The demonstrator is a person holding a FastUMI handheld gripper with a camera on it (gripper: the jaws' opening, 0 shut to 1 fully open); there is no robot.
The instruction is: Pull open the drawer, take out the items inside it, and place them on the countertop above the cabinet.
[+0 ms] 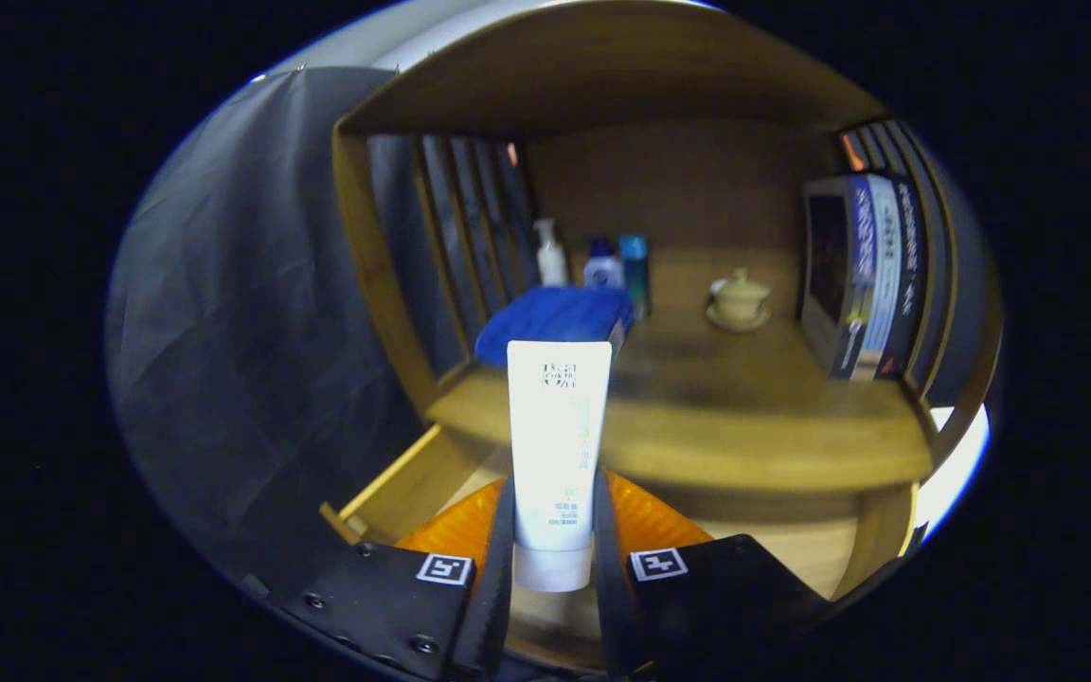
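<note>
A white tube stands upright, cap down, pinched between my two fingers; my gripper is shut on it. It hangs above the open wooden drawer, whose left wall shows below and to the left. Something orange lies in the drawer behind the tube, partly hidden by my fingers. Just beyond the tube is the wooden countertop of the cabinet, with its front edge level with the tube's middle.
On the countertop lie a folded blue cloth, three small bottles at the back, a lidded teacup on a saucer and upright books at the right. Slatted side walls and a wooden roof enclose the shelf.
</note>
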